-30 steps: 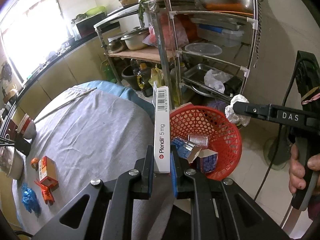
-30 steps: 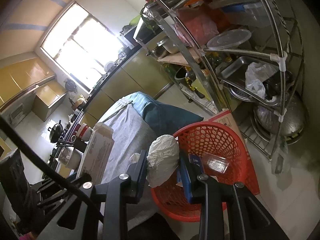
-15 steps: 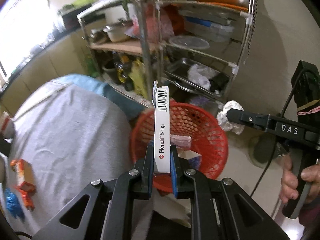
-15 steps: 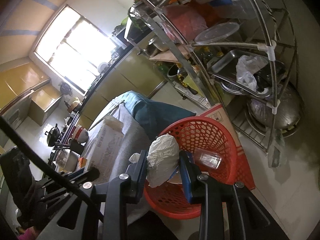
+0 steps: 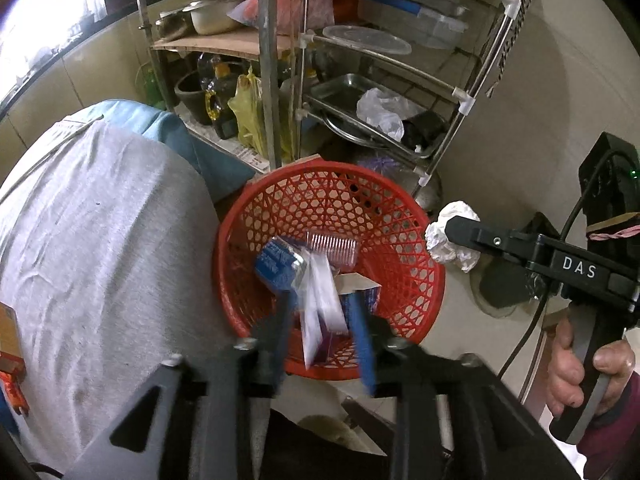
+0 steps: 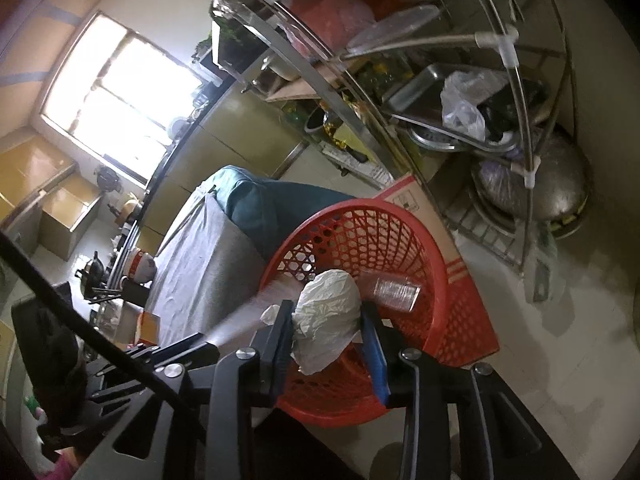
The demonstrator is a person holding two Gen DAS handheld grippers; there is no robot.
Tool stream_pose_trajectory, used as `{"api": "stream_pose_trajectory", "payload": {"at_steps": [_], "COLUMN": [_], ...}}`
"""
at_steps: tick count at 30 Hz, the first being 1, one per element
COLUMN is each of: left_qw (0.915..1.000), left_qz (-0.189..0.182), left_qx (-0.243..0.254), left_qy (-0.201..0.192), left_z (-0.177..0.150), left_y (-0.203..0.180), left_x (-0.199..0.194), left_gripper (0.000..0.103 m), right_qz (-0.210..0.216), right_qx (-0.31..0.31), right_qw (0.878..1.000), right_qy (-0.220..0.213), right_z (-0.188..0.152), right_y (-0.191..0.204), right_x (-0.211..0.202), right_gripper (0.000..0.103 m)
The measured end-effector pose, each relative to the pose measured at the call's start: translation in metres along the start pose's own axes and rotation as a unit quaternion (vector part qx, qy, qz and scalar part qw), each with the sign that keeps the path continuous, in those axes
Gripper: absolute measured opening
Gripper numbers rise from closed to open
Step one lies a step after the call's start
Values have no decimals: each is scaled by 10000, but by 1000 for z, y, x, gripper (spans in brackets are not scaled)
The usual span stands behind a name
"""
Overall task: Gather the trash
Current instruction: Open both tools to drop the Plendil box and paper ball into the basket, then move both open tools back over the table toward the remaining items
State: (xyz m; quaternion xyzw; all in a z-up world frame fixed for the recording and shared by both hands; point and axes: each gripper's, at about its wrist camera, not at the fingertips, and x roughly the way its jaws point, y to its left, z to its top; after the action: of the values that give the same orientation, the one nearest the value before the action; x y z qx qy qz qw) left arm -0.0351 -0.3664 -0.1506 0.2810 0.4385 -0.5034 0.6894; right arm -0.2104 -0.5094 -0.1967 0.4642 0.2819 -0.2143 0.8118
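The left hand-held gripper tips steeply down over the red plastic mesh basket, which stands on the floor just beside the grey-clothed counter. Its jaws have just been opening and now stand apart; the long white medicine box, blurred, sits between the blue pads with a gap on each side, so no grip shows on it. Its lower end is inside the basket's rim.

The right hand-held gripper slants down less steeply toward the same basket. Its jaws have just been opening a little, yet the crumpled white paper wad fills the space between the pads and seems to touch both. The wad hangs above the basket's near rim.

Only the left wrist view shows the person's right hand wrapped round the black handle of the other tool, with the wad at its tip just outside the basket's right rim. It also shows the basket's contents: a blue carton, a ribbed clear plastic cup and a small open box.

Only the right wrist view shows the bright window, the cardboard box behind the basket, and the left tool as a dark frame at lower left with a pale blurred streak beyond it. Both views take in the steel wire rack.
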Motion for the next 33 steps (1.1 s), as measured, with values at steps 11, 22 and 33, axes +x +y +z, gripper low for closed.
{"api": "stream_pose_trajectory", "payload": {"at_steps": [11,22,33], "left_qw": [9978,9705,9336], "left_qz": [601,2109,3031], "left_qx": [-191,-979,-1592], "left_qy": [-192,-633,-1060], "left_z": [-17,-60,-106], "left_y": [27,88,135], "left_x": [-31,-103,-162], "left_gripper": [58,69,76], "right_qz": [180,469,825], "right_qx": [-248,-989,-1801], "right_qw": [9988,9934,9801], "right_qy": [-394,-338,-102], "right_z": [-1,-16,-35], "right_y": [23,88,173], "right_x": [-16,-8,16], "right_gripper": [70,70,70]}}
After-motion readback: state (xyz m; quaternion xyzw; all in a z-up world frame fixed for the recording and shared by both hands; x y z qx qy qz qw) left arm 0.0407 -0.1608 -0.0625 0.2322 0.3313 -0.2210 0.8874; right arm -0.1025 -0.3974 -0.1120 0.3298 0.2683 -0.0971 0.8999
